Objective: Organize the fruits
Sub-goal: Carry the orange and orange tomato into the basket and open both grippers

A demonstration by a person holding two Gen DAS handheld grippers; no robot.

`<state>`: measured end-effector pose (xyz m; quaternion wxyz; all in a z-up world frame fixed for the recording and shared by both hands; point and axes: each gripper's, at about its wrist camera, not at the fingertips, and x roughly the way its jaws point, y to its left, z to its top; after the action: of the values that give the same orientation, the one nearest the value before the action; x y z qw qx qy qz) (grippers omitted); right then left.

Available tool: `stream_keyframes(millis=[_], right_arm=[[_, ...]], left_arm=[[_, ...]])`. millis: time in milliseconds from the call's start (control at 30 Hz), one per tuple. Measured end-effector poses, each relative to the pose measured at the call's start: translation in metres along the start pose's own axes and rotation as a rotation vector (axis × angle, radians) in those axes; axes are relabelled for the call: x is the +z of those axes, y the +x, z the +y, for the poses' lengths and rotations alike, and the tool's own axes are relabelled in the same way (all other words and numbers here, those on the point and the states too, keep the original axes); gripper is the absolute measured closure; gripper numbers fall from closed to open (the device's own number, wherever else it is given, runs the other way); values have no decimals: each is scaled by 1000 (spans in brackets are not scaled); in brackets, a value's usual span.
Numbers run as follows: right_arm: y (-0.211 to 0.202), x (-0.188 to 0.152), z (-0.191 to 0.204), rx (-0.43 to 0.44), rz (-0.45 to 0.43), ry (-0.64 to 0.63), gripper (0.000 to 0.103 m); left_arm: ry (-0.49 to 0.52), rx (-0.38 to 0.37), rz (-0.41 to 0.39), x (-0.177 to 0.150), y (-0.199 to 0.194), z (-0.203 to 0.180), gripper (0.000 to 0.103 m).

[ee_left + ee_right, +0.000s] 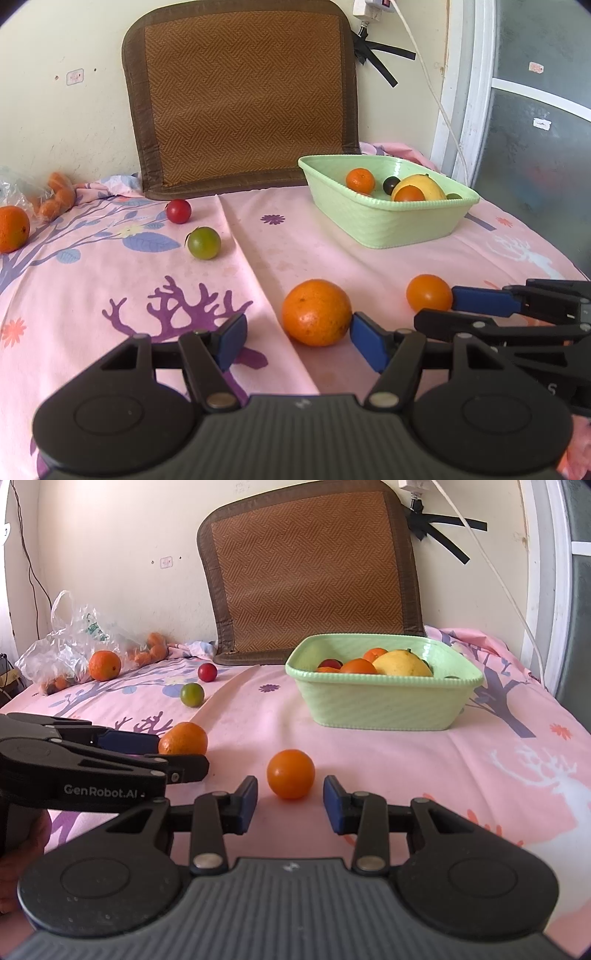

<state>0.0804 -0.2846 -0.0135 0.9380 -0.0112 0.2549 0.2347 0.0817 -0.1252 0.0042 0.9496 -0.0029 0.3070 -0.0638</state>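
A light green basket (391, 225) (380, 705) holds several fruits, among them a yellow one (402, 662). On the pink cloth lie a large orange (316, 312) (183, 738), a small orange tomato (429, 293) (291, 778), a green tomato (204, 242) (192, 695), a red tomato (178, 211) (207, 672) and another orange (13, 229) (104, 665). My left gripper (299, 341) is open, its right pad touching the large orange. My right gripper (290, 805) is open just before the small orange tomato.
A brown woven mat (240, 96) leans on the back wall behind the basket. A clear plastic bag (70, 638) with carrots (151, 650) lies at the far left. A white cable (491, 565) hangs at the right by a door frame.
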Motion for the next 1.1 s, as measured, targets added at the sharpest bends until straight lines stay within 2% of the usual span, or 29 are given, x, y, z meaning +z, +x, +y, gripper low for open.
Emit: stream_keyframes(millis=[133, 167, 200, 233, 267, 367, 433, 567, 667, 767, 867, 1033, 1100], right_arm=[[0, 0, 3, -2, -1, -14, 61], [1, 1, 3, 2, -2, -15, 61], [1, 1, 2, 5, -3, -13, 61], [2, 1, 2, 9, 0, -9, 63], [3, 2, 1, 10, 6, -6, 75], [0, 6, -3, 25, -10, 4, 75], [-8, 14, -6, 33, -59, 4, 75], [-16, 41, -22, -16, -192, 0, 75], [-6, 61, -45, -58, -234, 25, 74], [15, 76, -69, -93, -221, 53, 74], [33, 82, -89, -106, -190, 72, 74], [50, 78, -99, -117, -159, 97, 73], [51, 76, -100, -124, -169, 100, 68]], left_arm=[[13, -2, 1, 1, 0, -2, 43], [20, -4, 4, 1, 1, -3, 46], [30, -8, 4, 1, 1, -3, 53], [41, -12, 4, 1, 2, -5, 56], [55, -10, 2, 1, 2, -7, 63], [51, -27, 8, 6, 3, -7, 64], [12, -88, 1, 17, 1, -2, 64], [18, -151, -68, 62, -1, -9, 64], [40, -195, -73, 100, 15, -22, 64], [67, -189, -60, 127, 44, -36, 64], [24, -214, 1, 141, 80, -37, 64], [4, -204, 68, 143, 117, -38, 62], [-2, -198, 82, 142, 122, -36, 58]])
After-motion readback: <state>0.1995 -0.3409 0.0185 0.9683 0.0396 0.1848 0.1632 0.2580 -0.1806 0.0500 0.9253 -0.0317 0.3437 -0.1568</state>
